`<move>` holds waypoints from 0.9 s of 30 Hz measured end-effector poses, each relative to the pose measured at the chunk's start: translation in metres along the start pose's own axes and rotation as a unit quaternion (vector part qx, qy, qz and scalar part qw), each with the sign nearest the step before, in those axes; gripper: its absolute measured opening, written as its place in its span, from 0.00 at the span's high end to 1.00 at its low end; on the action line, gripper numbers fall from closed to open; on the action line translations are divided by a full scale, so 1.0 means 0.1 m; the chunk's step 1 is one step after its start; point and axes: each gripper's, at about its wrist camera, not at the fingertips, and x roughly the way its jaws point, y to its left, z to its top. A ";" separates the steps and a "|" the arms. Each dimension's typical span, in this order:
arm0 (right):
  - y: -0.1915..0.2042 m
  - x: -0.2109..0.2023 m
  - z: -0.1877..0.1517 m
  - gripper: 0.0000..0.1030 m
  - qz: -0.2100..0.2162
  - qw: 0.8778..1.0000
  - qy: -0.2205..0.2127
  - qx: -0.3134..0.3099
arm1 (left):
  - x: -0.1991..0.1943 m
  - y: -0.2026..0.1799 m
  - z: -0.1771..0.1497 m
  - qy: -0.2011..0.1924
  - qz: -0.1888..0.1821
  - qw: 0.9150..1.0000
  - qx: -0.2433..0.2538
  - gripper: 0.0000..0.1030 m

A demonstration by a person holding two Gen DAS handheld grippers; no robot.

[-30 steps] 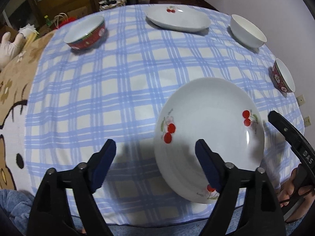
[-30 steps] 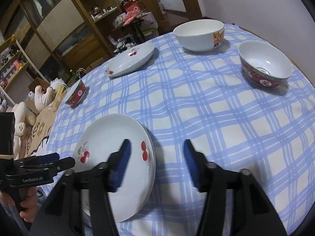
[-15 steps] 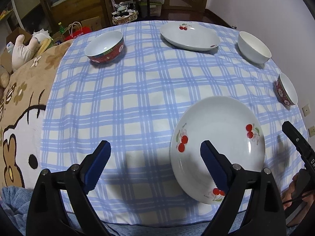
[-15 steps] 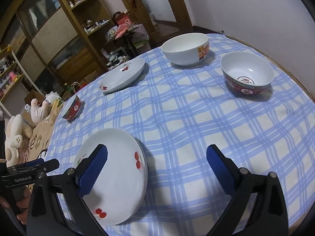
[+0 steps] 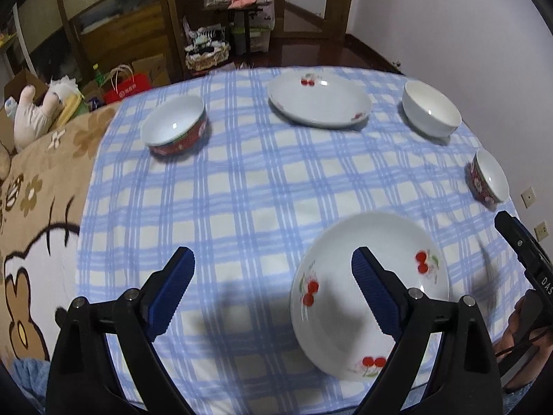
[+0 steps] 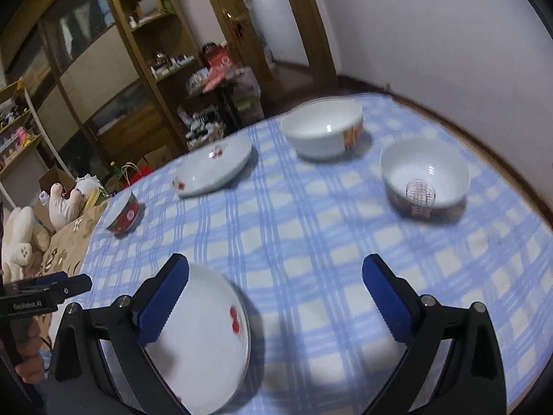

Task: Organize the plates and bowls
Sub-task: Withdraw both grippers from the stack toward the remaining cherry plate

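Observation:
A white cherry-print plate (image 5: 371, 290) lies near the table's front edge, also in the right wrist view (image 6: 204, 342). A second cherry plate (image 5: 319, 103) sits at the far side (image 6: 214, 169). A red-sided bowl (image 5: 174, 129) stands far left (image 6: 122, 212). A plain white bowl (image 5: 430, 109) stands far right (image 6: 323, 131). Another red-patterned bowl (image 5: 489, 181) is at the right edge (image 6: 425, 176). My left gripper (image 5: 273, 287) is open and empty, above the table beside the near plate. My right gripper (image 6: 274, 297) is open and empty, to the plate's right.
The round table has a blue checked cloth (image 5: 242, 190). A brown cartoon blanket (image 5: 38, 186) with plush toys (image 6: 20, 238) lies to the left. Wooden cabinets (image 6: 103, 69) and floor clutter stand behind. A white wall (image 6: 432, 34) runs along the right.
Both grippers have pulled back and risen from the near plate, showing more of the room. The right gripper's jaws opened wide from a narrower gap. The plates and bowls stayed put.

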 end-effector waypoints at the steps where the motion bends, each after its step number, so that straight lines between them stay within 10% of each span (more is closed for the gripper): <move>1: 0.01 0.00 0.04 0.00 0.001 1.000 -0.001 -0.004 | -0.02 0.01 0.05 -0.005 0.000 1.000 -0.002 0.12; 27: 0.55 1.30 1.77 0.00 0.070 0.991 0.042 -0.102 | 0.85 0.01 1.79 -0.018 0.026 0.999 0.028 0.12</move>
